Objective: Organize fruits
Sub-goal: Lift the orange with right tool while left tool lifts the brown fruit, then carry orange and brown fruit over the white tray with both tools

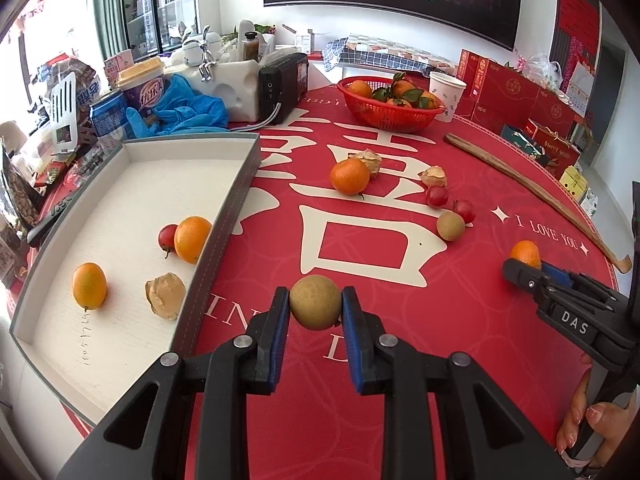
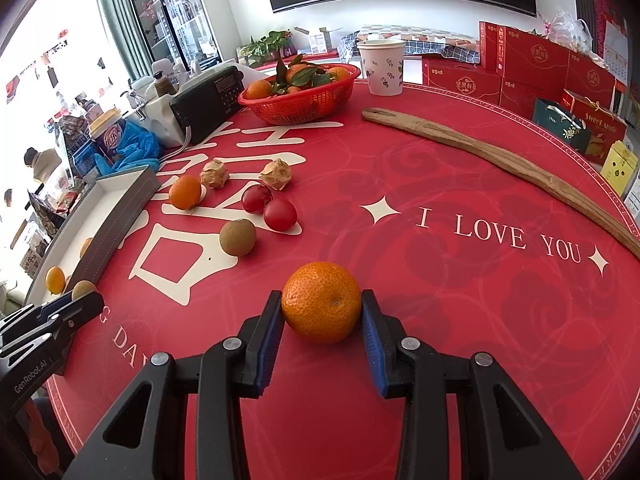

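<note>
Left gripper: your left gripper (image 1: 315, 307) is nearly closed, its blue pads pressing both sides of a longan (image 1: 315, 307), a round, dull tan-brown fruit with a matte skin.
Longan's place: it sits between the fingertips just beside the near wall of the tray (image 1: 224, 216), over the red worktop (image 1: 400, 340); you cannot tell from these views whether it clears the cloth.
Right gripper: your right gripper (image 2: 322, 304) is part-closed on a mandarin (image 2: 321, 301), bright orange, pebbled peel, small navel facing the camera, pads touching each flank.
Mandarin's place: it is low over the worktop, near the "I LOVE YOU" lettering; contact with the cloth is not clear.
Tray contents: you see two oval kumquats (image 1: 89, 286), one cherry tomato (image 1: 168, 237) touching the nearer kumquat, and a papery husked groundcherry (image 1: 165, 295).
Loose fruit: a second mandarin (image 1: 349, 176), two husked groundcherries (image 1: 433, 176), two cherry tomatoes (image 1: 437, 196) and another longan (image 1: 450, 225) lie together mid-worktop.
Red basket: the red basket (image 1: 390, 114) holds leafy mandarins at the far side.
</note>
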### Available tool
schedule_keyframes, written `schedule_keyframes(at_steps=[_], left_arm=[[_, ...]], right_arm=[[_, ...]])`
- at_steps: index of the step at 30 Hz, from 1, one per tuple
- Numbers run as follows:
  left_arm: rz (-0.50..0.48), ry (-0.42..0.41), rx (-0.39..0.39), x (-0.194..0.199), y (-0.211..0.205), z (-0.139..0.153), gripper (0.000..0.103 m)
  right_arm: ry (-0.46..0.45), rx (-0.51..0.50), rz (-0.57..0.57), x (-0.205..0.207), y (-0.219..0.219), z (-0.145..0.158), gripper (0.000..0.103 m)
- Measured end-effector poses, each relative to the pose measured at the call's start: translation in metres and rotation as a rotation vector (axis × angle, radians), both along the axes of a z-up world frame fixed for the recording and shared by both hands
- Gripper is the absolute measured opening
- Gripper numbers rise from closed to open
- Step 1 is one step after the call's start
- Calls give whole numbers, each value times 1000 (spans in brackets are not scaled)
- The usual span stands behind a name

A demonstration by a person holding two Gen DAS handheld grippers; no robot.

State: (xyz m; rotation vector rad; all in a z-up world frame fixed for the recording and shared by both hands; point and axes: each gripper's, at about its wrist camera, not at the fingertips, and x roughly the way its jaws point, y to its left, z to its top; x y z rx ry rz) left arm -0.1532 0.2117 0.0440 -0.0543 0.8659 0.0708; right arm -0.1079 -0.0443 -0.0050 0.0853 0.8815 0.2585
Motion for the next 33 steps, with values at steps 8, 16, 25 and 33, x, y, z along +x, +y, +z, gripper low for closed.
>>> schedule_keyframes(at_steps=[8, 16, 25, 33], left_arm=[[38, -21, 23, -3, 18, 10, 28], [90, -40, 46, -6, 38, 16, 28], [174, -64, 53, -14, 77, 27, 28], [245, -54, 59, -25, 110, 20, 28]], right_arm=[[-9, 9, 7, -1, 1, 2, 39], [-38, 23, 34, -5, 5, 8, 39], [-91, 29, 107, -11, 31, 28, 39], [-120, 39, 232, -12, 88, 49, 39]])
